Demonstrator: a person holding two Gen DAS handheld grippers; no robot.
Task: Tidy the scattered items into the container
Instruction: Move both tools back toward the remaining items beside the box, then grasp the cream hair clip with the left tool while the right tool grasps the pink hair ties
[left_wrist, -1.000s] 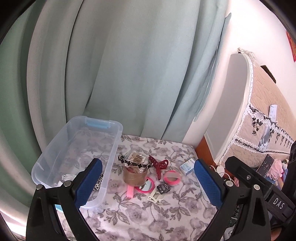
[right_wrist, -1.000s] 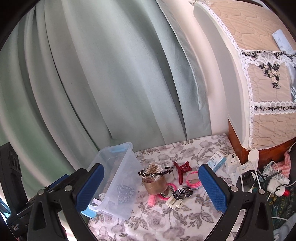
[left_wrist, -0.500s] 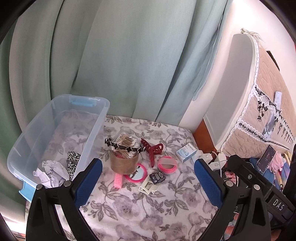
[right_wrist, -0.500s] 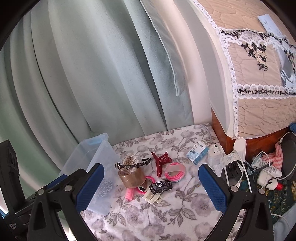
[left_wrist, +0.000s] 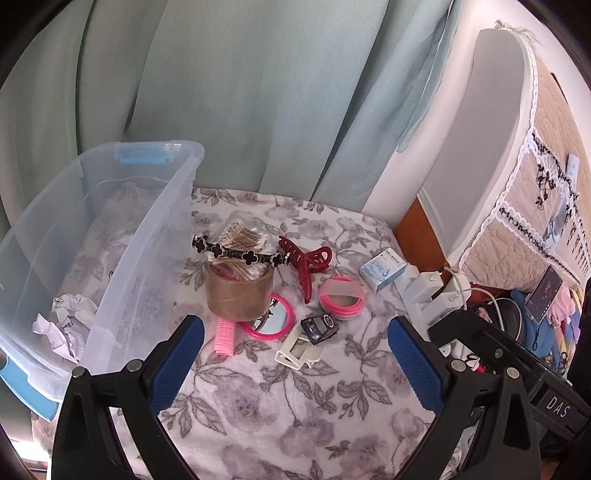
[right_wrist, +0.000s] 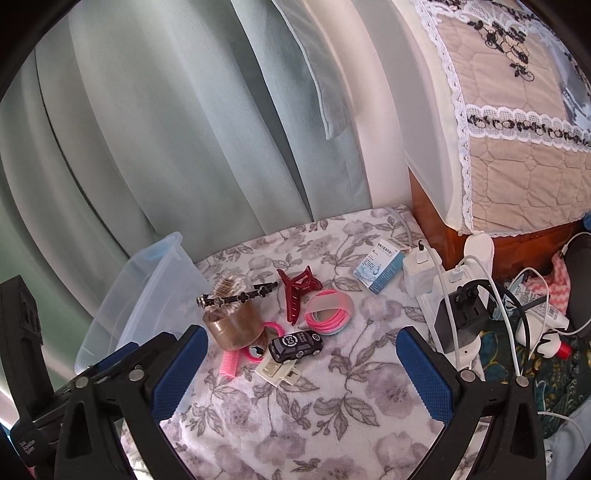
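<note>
A clear plastic bin (left_wrist: 155, 236) (right_wrist: 155, 280) stands at the left on the floral cloth, holding crumpled paper (left_wrist: 64, 325). Scattered beside it: a brown tape roll (left_wrist: 238, 295) (right_wrist: 236, 326) with a black clover headband (left_wrist: 240, 253) across it, a red claw clip (left_wrist: 306, 262) (right_wrist: 297, 291), pink hair ties (left_wrist: 341, 299) (right_wrist: 328, 314), a pink mirror (left_wrist: 269, 325), a pink roller (left_wrist: 224, 338), a dark toy car (left_wrist: 319, 325) (right_wrist: 295, 343) on a white clip (left_wrist: 299, 350), and a small blue box (left_wrist: 382, 269) (right_wrist: 378, 267). My left gripper (left_wrist: 295, 365) and right gripper (right_wrist: 301, 373) are open and empty, above the near cloth.
A power strip with chargers and cables (right_wrist: 458, 306) lies at the right edge. A padded headboard (right_wrist: 517, 129) and green curtains (left_wrist: 240, 92) stand behind. The other gripper's black body (left_wrist: 517, 365) sits at the right in the left wrist view.
Both grippers have moved forward and lower toward the items, which now look larger. Both stay open and empty; nothing on the cloth has moved.
</note>
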